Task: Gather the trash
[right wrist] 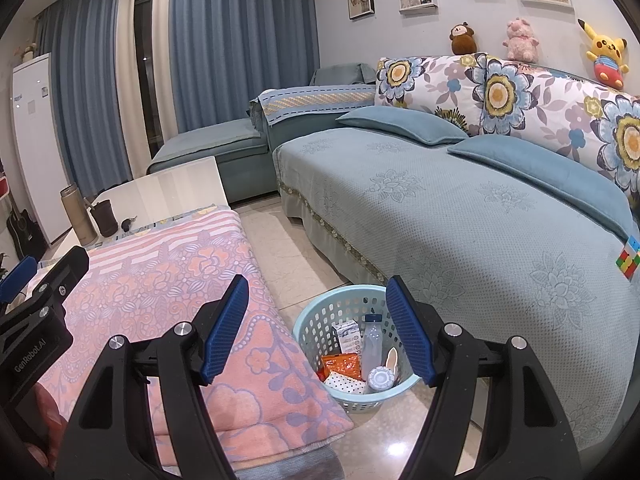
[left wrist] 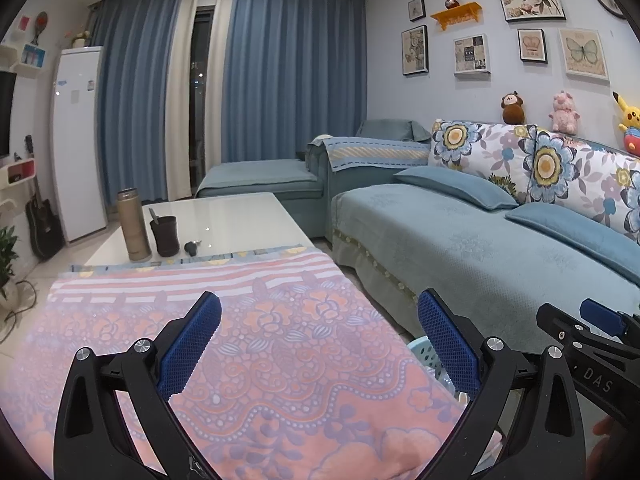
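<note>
A light blue perforated basket (right wrist: 320, 320) stands on the floor between the table and the sofa. It holds a clear plastic bottle (right wrist: 373, 344), a small carton (right wrist: 347, 334), an orange packet (right wrist: 340, 364), a dotted wrapper (right wrist: 344, 384) and a round lid (right wrist: 381, 378). My right gripper (right wrist: 318, 328) is open and empty, above the basket. My left gripper (left wrist: 320, 344) is open and empty over the pink floral cloth (left wrist: 240, 340) on the table. The basket's rim (left wrist: 420, 346) peeks past the cloth in the left wrist view. The left gripper (right wrist: 24, 280) also shows at the left edge of the right wrist view.
On the white table (left wrist: 240, 220) beyond the cloth stand a metal flask (left wrist: 134, 226), a dark cup (left wrist: 165, 236) and keys (left wrist: 192, 247). A blue sofa (right wrist: 460, 220) with cushions runs along the right; a colourful cube (right wrist: 628, 260) lies on it. A fridge (left wrist: 76, 140) stands at the left.
</note>
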The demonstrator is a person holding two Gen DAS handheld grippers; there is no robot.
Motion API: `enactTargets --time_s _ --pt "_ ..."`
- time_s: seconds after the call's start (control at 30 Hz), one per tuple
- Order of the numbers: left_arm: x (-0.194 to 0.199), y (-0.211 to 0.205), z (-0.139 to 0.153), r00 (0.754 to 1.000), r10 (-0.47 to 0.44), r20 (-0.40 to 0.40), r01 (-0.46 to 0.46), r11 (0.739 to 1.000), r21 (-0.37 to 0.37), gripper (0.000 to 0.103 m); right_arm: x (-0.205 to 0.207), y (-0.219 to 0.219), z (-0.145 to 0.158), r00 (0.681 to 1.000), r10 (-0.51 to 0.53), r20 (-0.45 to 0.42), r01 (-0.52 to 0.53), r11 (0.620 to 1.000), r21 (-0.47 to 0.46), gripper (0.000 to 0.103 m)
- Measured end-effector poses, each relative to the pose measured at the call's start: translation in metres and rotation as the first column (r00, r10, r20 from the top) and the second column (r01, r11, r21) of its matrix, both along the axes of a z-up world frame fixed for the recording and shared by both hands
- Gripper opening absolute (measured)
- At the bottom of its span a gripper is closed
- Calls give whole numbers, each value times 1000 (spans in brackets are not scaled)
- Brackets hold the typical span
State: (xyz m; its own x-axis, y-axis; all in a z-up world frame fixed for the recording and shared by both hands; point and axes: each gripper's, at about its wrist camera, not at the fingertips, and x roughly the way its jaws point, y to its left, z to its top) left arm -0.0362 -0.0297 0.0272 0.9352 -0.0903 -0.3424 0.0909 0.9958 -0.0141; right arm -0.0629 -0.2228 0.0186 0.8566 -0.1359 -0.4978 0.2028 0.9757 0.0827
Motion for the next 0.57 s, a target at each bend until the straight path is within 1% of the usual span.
enactTargets --time_s 0.27,0.57 --pt "-2 -1 1 1000 10 20 -10 1000 23 95 0 0 0 1000 -1 1 1 1000 -1 67" --pt "2 5 2 1000 9 2 -9 1000 -6 95 0 0 0 1000 0 1 0 1000 -1 67"
